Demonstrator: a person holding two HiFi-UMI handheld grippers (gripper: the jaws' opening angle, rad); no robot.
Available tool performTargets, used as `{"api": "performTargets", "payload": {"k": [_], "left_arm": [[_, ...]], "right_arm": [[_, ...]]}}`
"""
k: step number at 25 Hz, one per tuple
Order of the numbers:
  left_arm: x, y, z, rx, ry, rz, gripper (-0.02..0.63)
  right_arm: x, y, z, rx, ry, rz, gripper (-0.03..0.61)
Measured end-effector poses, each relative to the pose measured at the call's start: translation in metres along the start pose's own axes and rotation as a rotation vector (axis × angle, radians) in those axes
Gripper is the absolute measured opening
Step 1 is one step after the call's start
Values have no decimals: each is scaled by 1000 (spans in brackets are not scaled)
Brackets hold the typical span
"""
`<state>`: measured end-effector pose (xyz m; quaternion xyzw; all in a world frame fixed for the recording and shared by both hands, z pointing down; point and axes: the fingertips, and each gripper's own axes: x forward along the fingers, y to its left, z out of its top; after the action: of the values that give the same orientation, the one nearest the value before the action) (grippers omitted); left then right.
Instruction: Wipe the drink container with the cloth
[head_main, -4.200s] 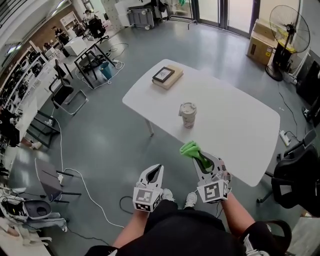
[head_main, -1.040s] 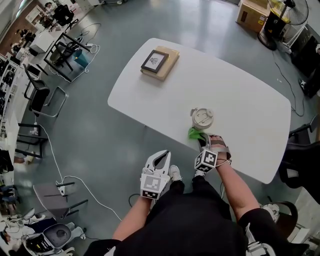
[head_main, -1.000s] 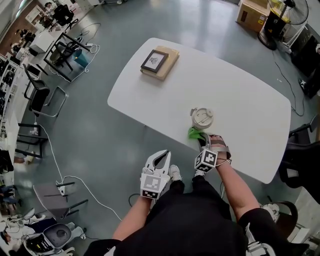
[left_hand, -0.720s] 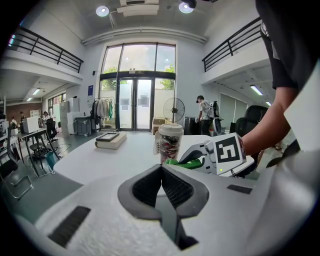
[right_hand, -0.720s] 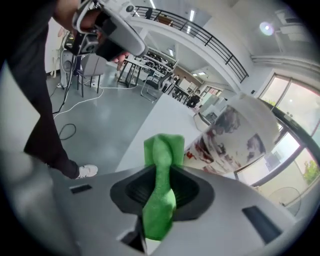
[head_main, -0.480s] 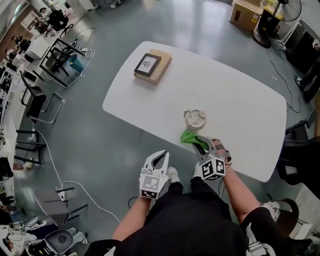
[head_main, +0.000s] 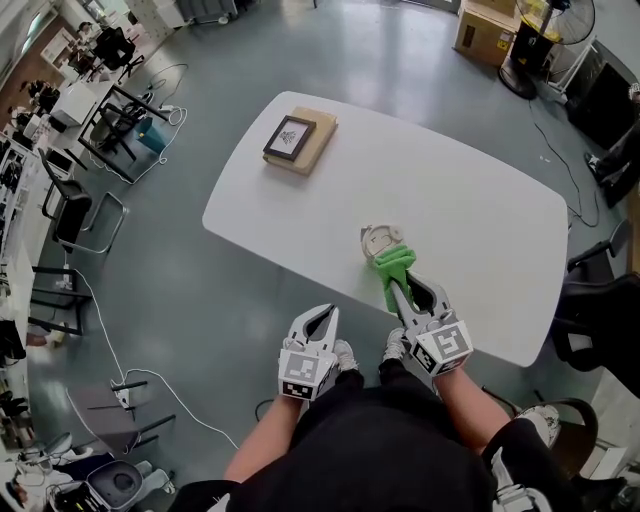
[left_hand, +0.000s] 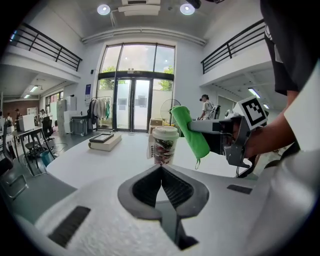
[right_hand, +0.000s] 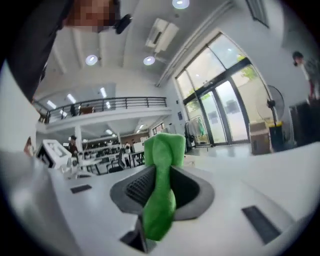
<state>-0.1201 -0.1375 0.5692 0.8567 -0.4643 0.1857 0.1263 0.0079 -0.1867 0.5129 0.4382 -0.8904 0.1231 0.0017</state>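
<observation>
White and round-cornered, the desk (head_main: 470, 210) is seen spread out ahead of both pairs of fingers. A tan book with a dark-framed picture (head_main: 293, 140) on top is found at its far corner, well beyond the fingers and to their left.

The right gripper (head_main: 398, 288) is held over the near part of the desk. Its fingers (right_hand: 135, 187) are clamped on a green cloth (head_main: 393, 268), which is gripped at its middle. One end of it is pushed out past the fingertips and the other hangs down behind them.

The left gripper (head_main: 324, 313) is held short of the desk's near edge, over the grey floor. Its fingers (left_hand: 145, 187) are closed together with nothing between them.

A lidded paper drink container (head_main: 376, 238) is stood upright on the desk, just beyond the right fingertips and well ahead of the left ones. The cloth's leading end is laid at the container's lid and near side. Whether they actually touch cannot be told.
</observation>
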Motion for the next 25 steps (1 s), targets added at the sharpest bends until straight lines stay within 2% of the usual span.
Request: {"api": "performTargets", "payload": {"k": [6,10,12,16,22,25], "left_arm": [[3,0,2,9,-5,5,14],[5,-1,1,12,0,2,14],[6,-1,2,17,-1,1,14],[8,-2,3,20,-3,-1,14],[8,-4,0,19,12,2,14],[8,-6,-6,18,19,-4,14]], "right_arm": [[-3,-35,7,526,-126,-79,94],[-4,-58,-2,750,-181,-145,94],[-1,-65,-12,820,-190,-155,94],[-1,-83,-43,928,-141,-222,94],[6,-83,-63,1012,-40,-219,94],[11,-82,-64,1017,-9,-190,94]]}}
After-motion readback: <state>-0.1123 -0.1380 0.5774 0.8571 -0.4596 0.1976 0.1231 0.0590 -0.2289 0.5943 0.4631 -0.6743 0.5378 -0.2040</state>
